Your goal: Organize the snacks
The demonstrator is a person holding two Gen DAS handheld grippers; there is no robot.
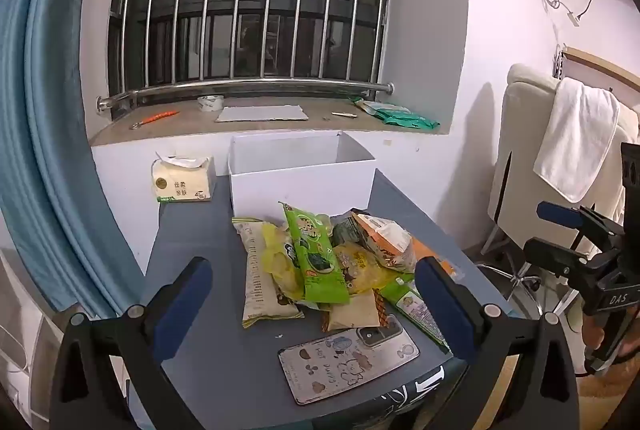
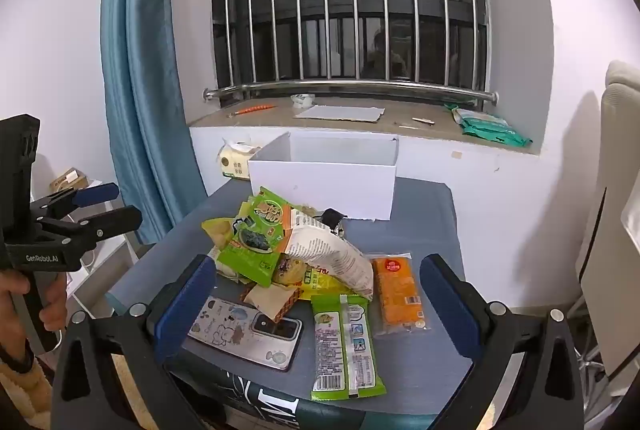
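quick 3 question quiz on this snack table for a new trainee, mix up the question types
1. True or false: the white box already holds snack packets.
2. Multiple choice: what lies on the table nearest the camera, in front of the snack pile? A) tissue pack B) phone C) tape roll
3. Fill in: both the left gripper and the right gripper have their jaws ____ with nothing between them.

Key: 1 false, what shows of its inside is bare; 2 B, the phone; 3 open.
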